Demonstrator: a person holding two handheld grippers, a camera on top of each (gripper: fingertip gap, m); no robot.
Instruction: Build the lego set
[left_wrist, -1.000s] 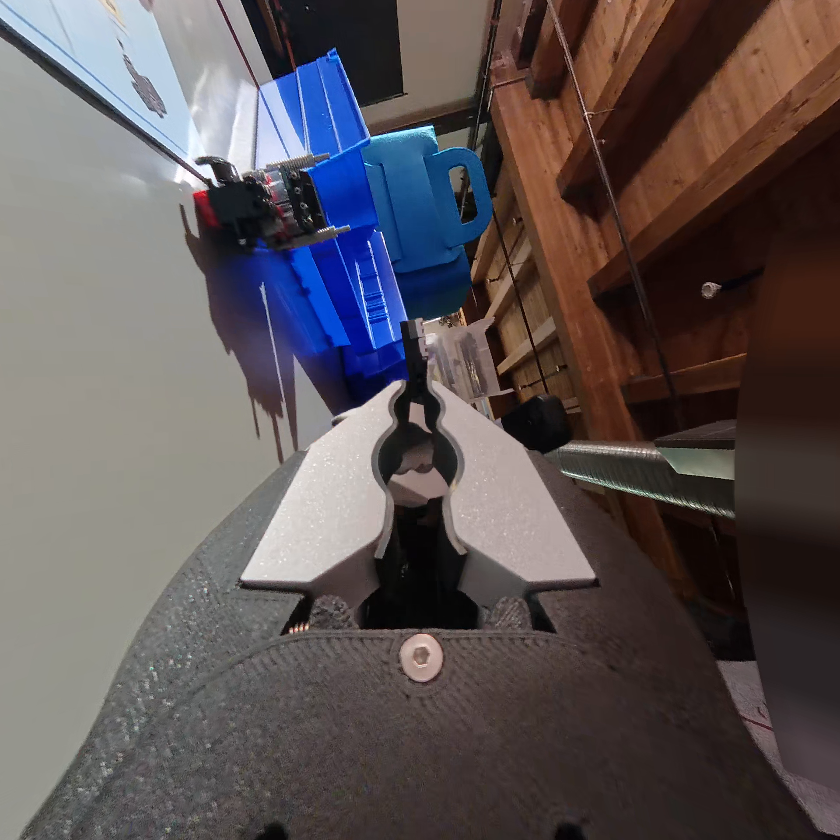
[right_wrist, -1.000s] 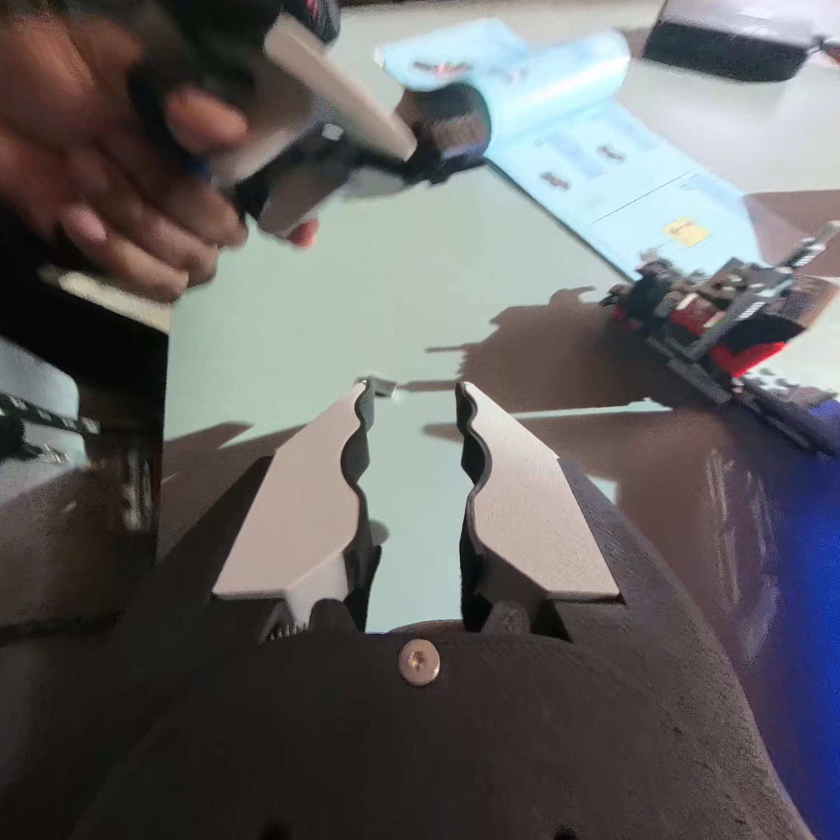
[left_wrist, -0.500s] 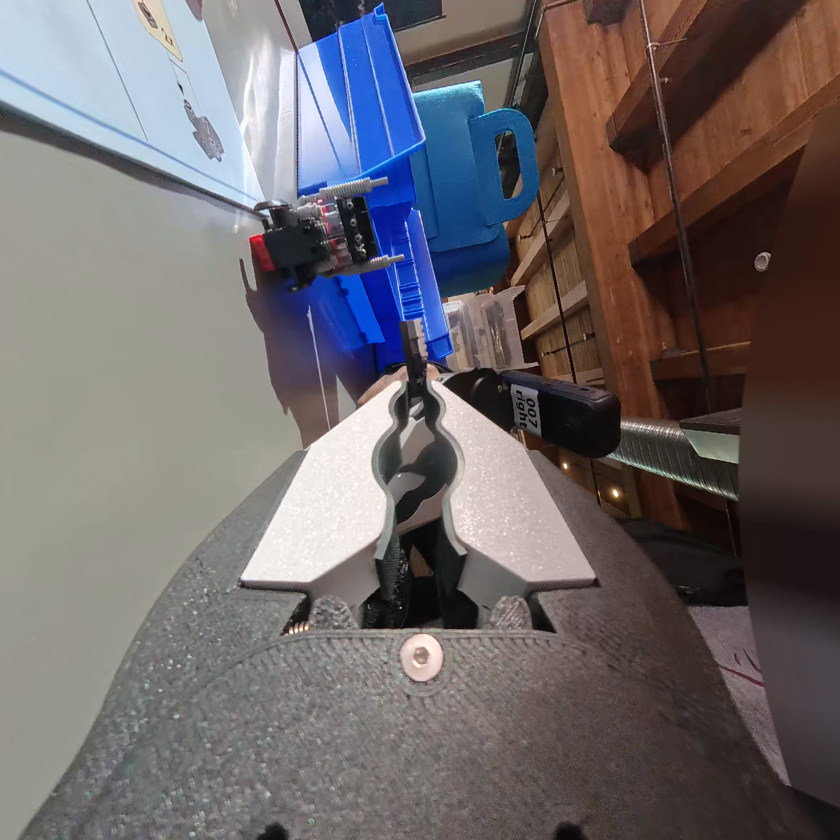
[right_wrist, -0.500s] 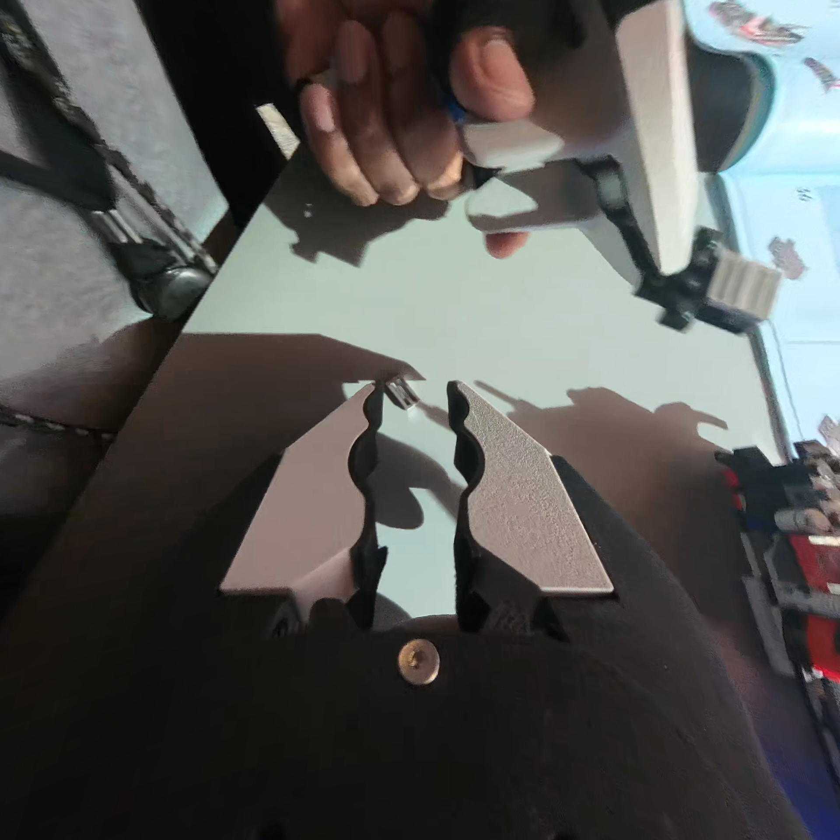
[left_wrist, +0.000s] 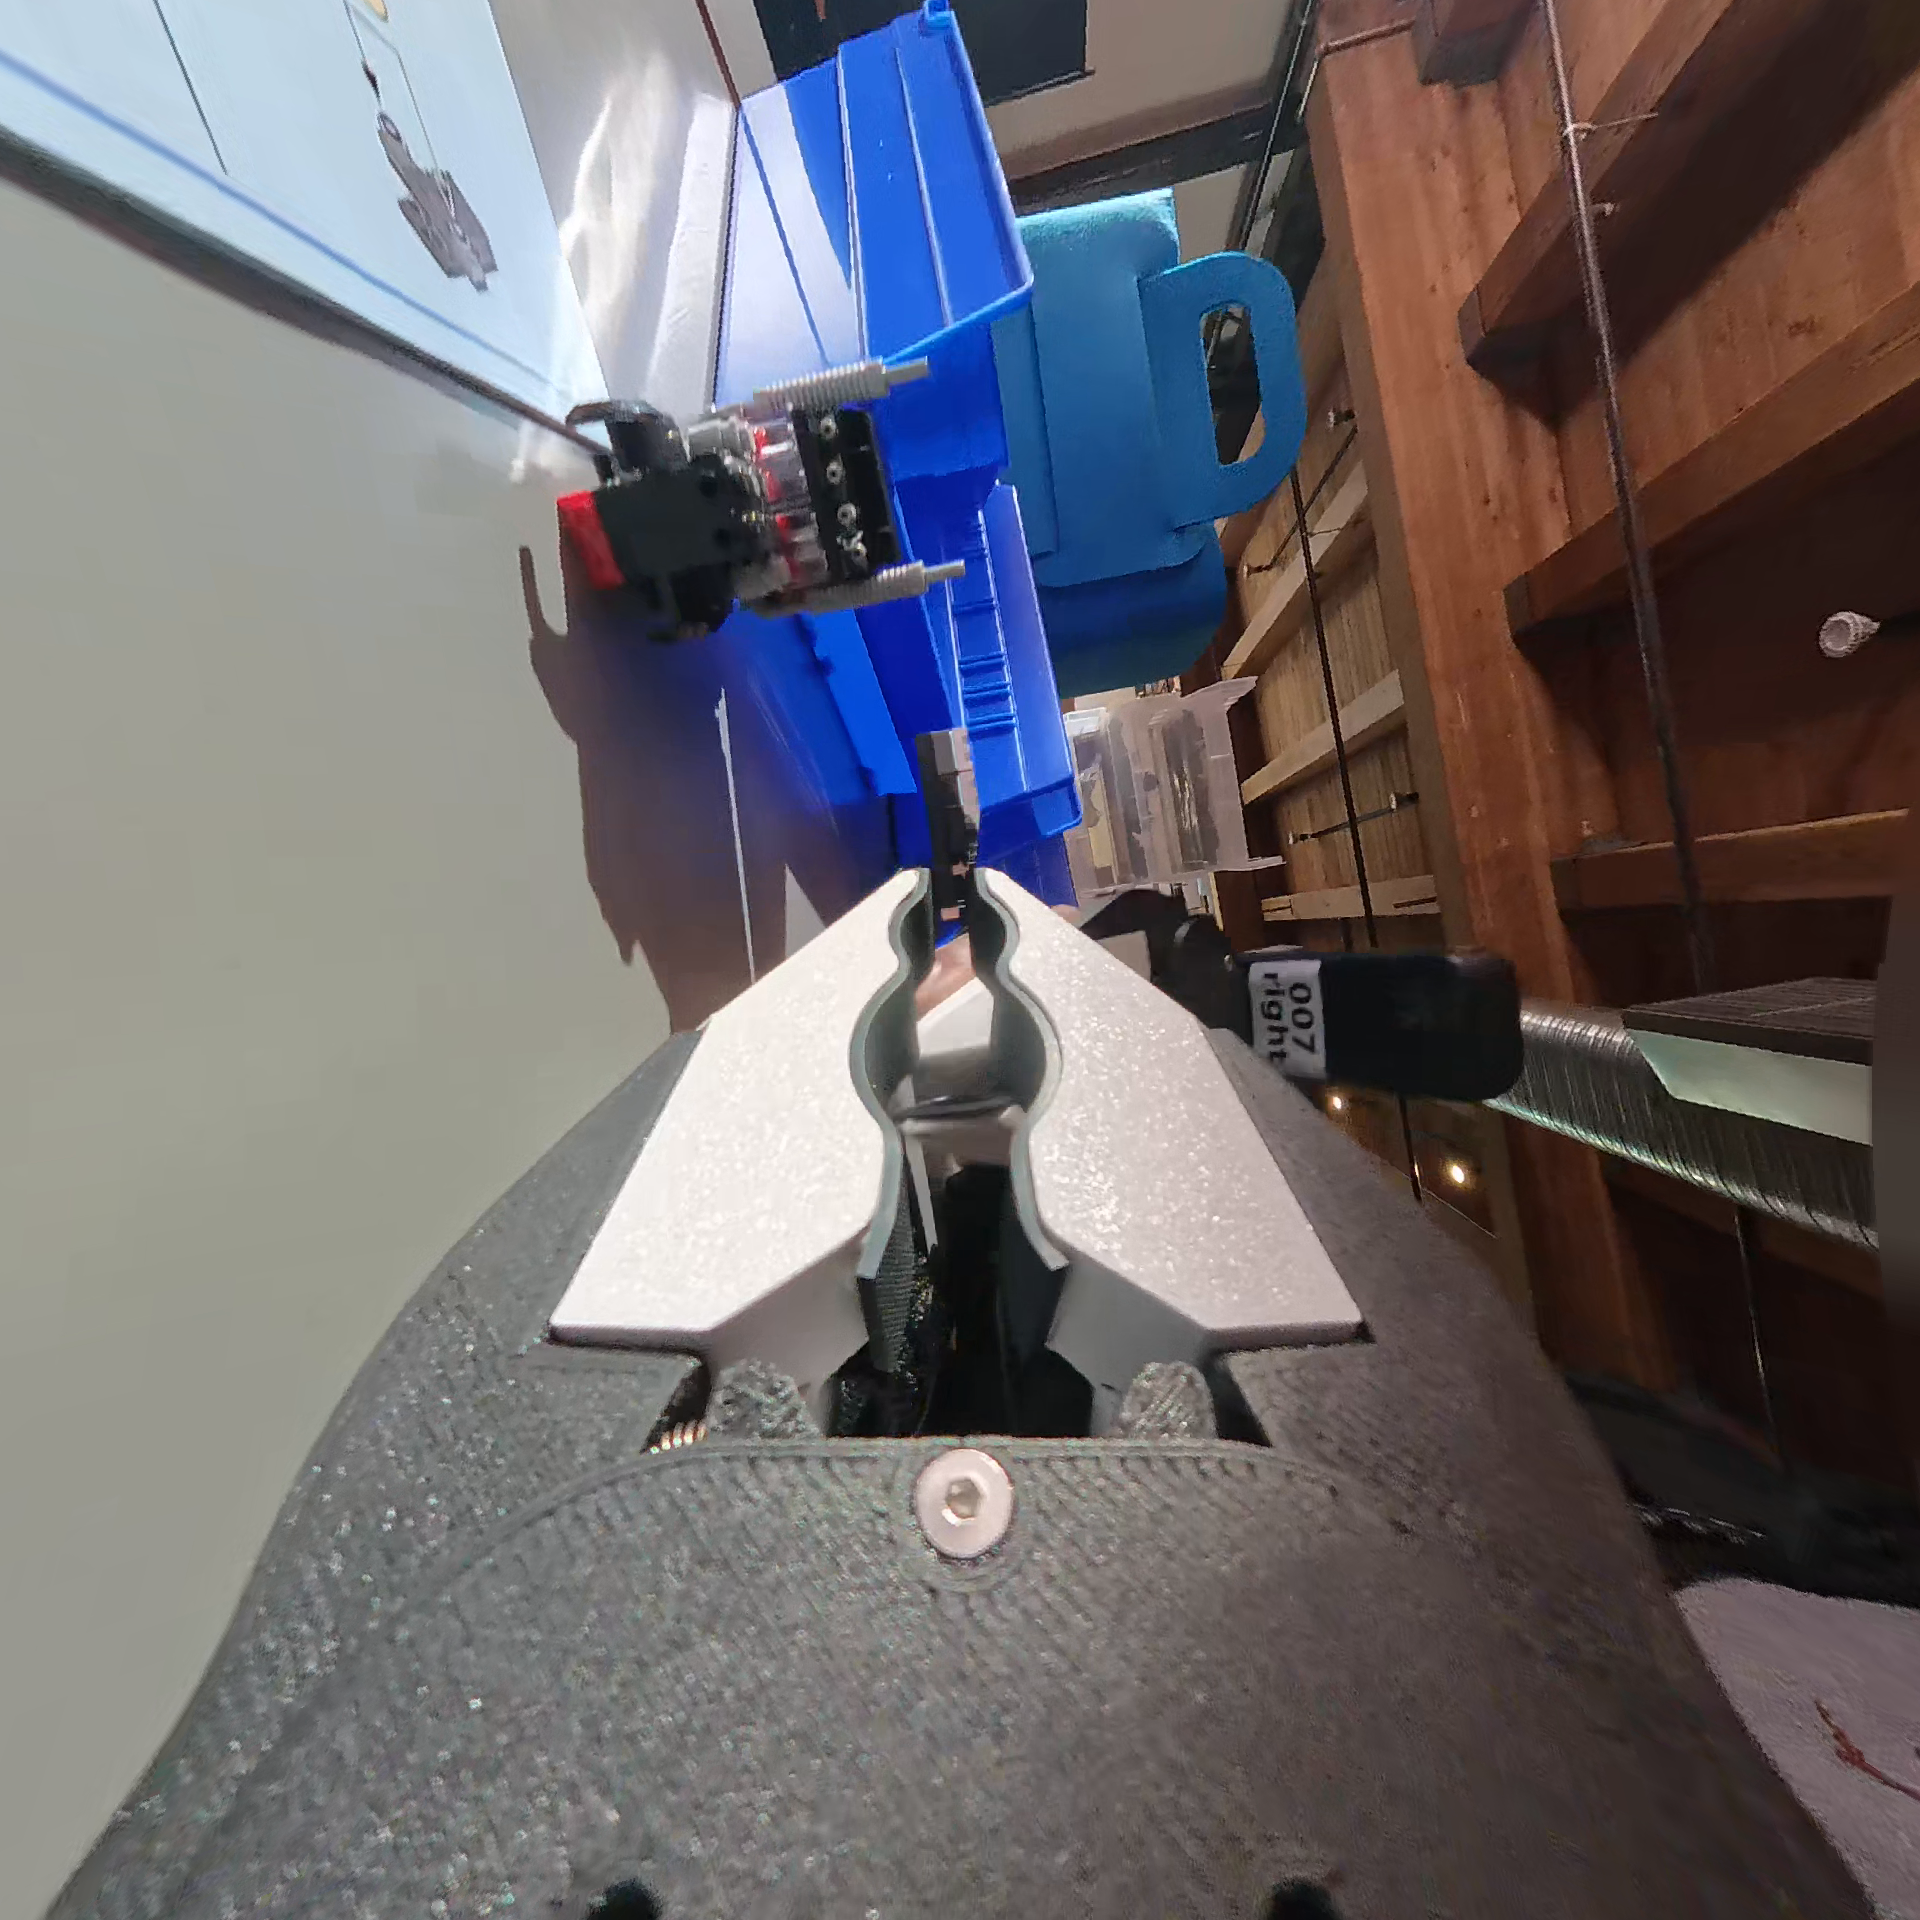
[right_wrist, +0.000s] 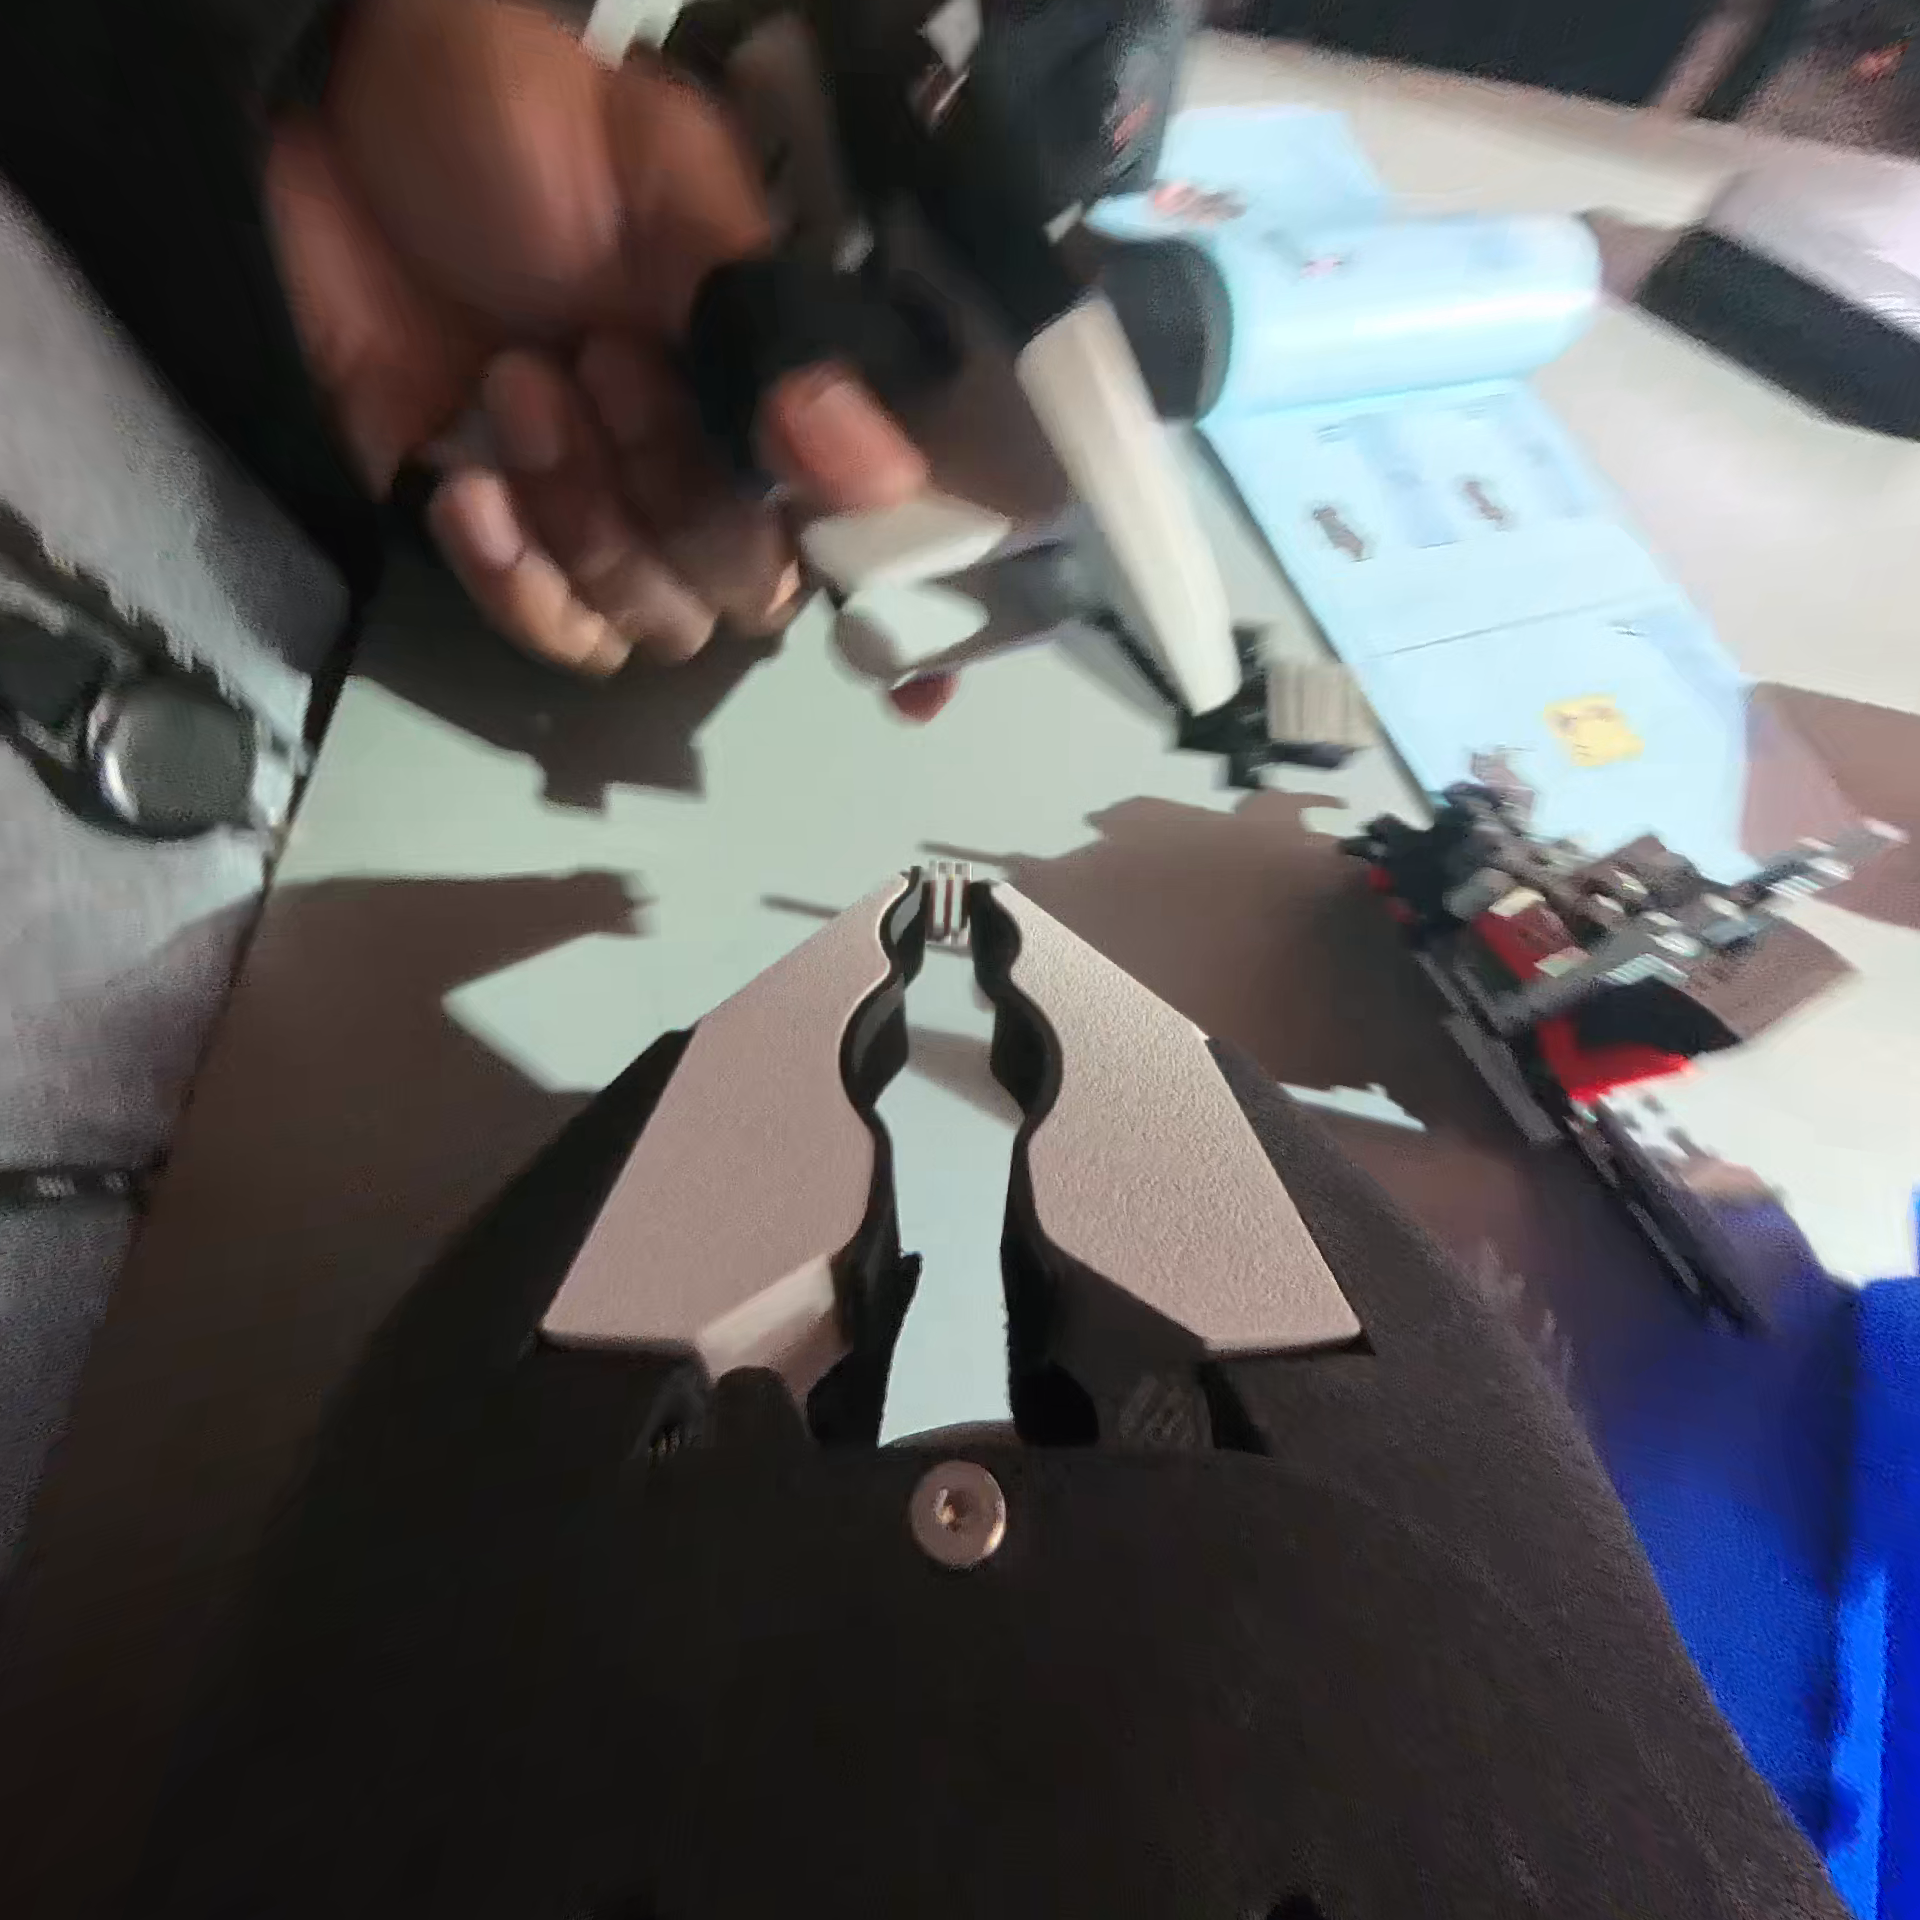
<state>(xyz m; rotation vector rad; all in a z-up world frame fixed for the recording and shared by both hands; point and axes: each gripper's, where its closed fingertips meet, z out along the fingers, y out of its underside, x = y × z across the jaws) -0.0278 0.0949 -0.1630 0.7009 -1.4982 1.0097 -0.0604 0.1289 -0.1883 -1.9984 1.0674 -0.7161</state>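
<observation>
Pinching a slim black piece (left_wrist: 951, 821) with a grey cap at its tips, the left gripper (left_wrist: 951, 883) hangs above the pale table (left_wrist: 260, 727). The right gripper (right_wrist: 943, 896) clamps a small ribbed grey piece (right_wrist: 943, 906) (blurred). The half-built black-and-red lego model (left_wrist: 727, 514) sits beside the blue bin (left_wrist: 914, 312) and open instruction booklet (right_wrist: 1455, 468).

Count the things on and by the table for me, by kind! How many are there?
Grippers: 2, left gripper and right gripper
Small pieces held in the jaws: 2, black piece and grey piece
Half-built lego model: 1
Instruction booklet: 1
Blue bins: cannot tell how many, at least 1
Total: 7
</observation>
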